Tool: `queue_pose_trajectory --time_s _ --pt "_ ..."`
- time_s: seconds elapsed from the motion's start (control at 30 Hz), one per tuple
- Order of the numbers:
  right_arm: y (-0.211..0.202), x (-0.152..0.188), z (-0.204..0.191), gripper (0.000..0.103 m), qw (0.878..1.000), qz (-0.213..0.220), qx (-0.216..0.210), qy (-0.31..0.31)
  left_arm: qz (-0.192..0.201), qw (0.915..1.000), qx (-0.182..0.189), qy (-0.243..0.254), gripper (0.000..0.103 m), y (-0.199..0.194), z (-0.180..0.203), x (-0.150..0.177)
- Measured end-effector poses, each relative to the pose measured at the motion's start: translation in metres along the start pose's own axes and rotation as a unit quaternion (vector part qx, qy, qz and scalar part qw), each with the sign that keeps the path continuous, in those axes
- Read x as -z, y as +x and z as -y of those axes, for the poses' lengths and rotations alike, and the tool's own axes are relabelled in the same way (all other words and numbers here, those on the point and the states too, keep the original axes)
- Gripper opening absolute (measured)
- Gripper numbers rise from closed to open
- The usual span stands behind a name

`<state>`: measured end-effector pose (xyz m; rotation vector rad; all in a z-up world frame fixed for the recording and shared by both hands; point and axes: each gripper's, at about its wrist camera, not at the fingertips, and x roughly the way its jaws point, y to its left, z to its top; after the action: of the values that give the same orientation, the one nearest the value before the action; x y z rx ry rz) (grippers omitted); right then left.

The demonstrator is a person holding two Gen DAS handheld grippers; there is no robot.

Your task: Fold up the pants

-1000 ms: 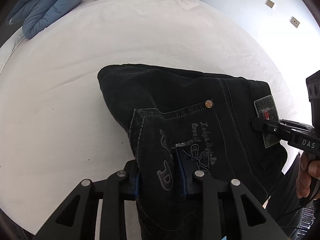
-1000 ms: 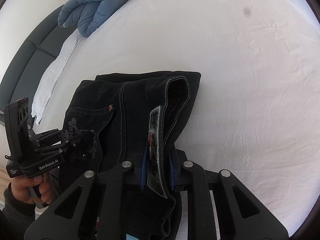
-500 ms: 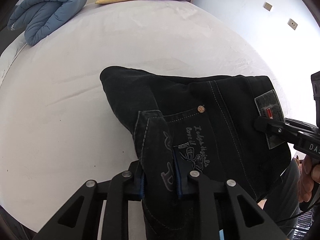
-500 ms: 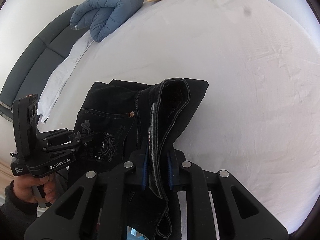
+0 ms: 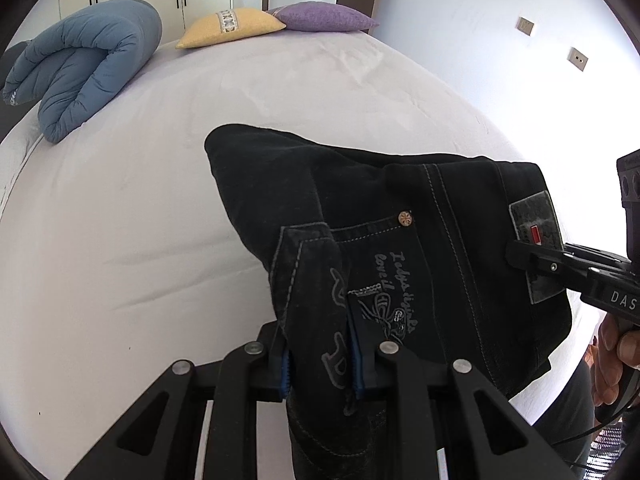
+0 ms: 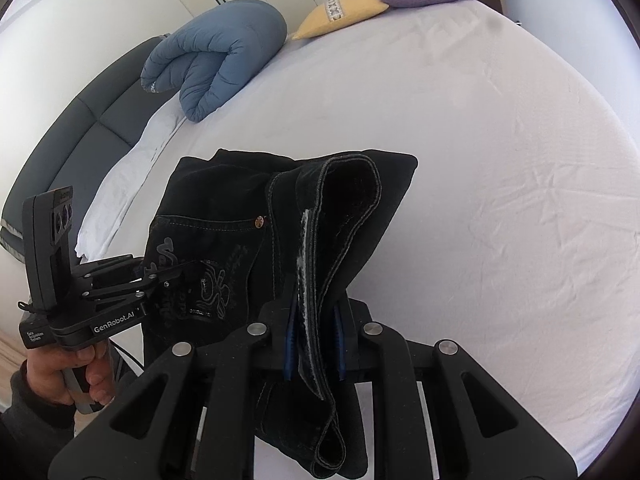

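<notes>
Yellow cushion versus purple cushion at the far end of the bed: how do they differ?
Colour: the yellow cushion is mustard yellow, the purple cushion lilac. Trim: the yellow cushion has a patterned band across its middle; the purple cushion looks plain. Place: the yellow cushion lies nearer the rolled blue duvet, the purple cushion on its far side, their corners meeting or overlapping. Both lie flat on the white bed, clear of the black pants.

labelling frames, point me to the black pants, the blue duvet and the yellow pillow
black pants (image 5: 400, 184), left wrist view, flat dark denim above the pocket
blue duvet (image 5: 92, 60), left wrist view, middle of the roll
yellow pillow (image 6: 352, 8), right wrist view, its top face
</notes>
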<state>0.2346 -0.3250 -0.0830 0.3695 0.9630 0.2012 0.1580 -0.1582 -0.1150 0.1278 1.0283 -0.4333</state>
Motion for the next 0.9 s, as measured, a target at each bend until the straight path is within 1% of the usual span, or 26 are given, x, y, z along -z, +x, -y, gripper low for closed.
queue_pose_trajectory --time_s 0.17,0.27,0.37,0.4,0.47,0.5,0.53,0.57,0.6,0.63,0.7,0.73,0.8,0.87,0.9 --pt "0.011 -0.03 0.039 0.014 1.0 -0.006 0.002 0.013 -0.004 1.0 0.001 0.005 0.023 0.023 -0.003 -0.024" --pt "0.023 -0.039 0.067 0.014 1.0 -0.012 0.001 0.024 -0.013 0.9999 0.01 0.0 0.023 0.046 -0.007 -0.033" --pt "0.045 -0.042 0.105 0.014 0.998 -0.038 -0.009 0.049 -0.031 0.9994 0.017 -0.003 0.023 0.076 -0.013 -0.037" --pt "0.055 -0.04 0.119 0.017 0.997 -0.05 -0.005 0.061 -0.04 0.999 0.019 -0.012 0.028 0.089 -0.017 -0.035" --pt "0.072 -0.036 0.146 0.024 0.994 -0.074 0.005 0.079 -0.043 0.9982 0.03 -0.029 0.039 0.103 -0.026 -0.029" --pt "0.075 -0.03 0.159 0.031 0.992 -0.077 -0.01 0.101 -0.041 0.998 0.035 -0.034 0.043 0.105 -0.028 -0.026" --pt "0.073 -0.028 0.172 0.034 0.989 -0.072 -0.04 0.125 -0.037 0.9978 0.04 -0.037 0.046 0.104 -0.032 -0.023" --pt "0.067 -0.027 0.182 0.038 0.986 -0.07 -0.058 0.14 -0.033 0.9979 0.041 -0.038 0.051 0.102 -0.035 -0.021" --pt "0.059 -0.027 0.188 0.049 0.985 -0.064 -0.064 0.144 -0.029 0.9979 0.042 -0.04 0.056 0.098 -0.038 -0.017" --pt "0.051 -0.028 0.191 0.054 0.987 -0.058 -0.06 0.14 -0.026 0.9981 0.038 -0.041 0.058 0.095 -0.041 -0.015" --pt "0.036 -0.031 0.192 0.055 0.99 -0.053 -0.048 0.12 -0.013 0.9987 0.024 -0.042 0.059 0.082 -0.043 -0.011" --pt "0.031 -0.04 0.186 0.055 0.992 -0.049 -0.041 0.108 -0.001 0.999 0.013 -0.042 0.059 0.072 -0.043 -0.011" --pt "0.016 -0.046 0.18 0.055 0.996 -0.039 -0.027 0.076 0.024 0.9989 -0.004 -0.039 0.059 0.056 -0.041 -0.011" --pt "0.007 -0.058 0.177 0.055 0.997 -0.033 -0.006 0.063 0.043 0.9984 -0.009 -0.035 0.061 0.044 -0.036 -0.014" --pt "0.0 -0.063 0.179 0.055 0.997 -0.02 -0.011 0.069 0.052 0.9982 -0.005 -0.03 0.065 0.039 -0.031 -0.016"
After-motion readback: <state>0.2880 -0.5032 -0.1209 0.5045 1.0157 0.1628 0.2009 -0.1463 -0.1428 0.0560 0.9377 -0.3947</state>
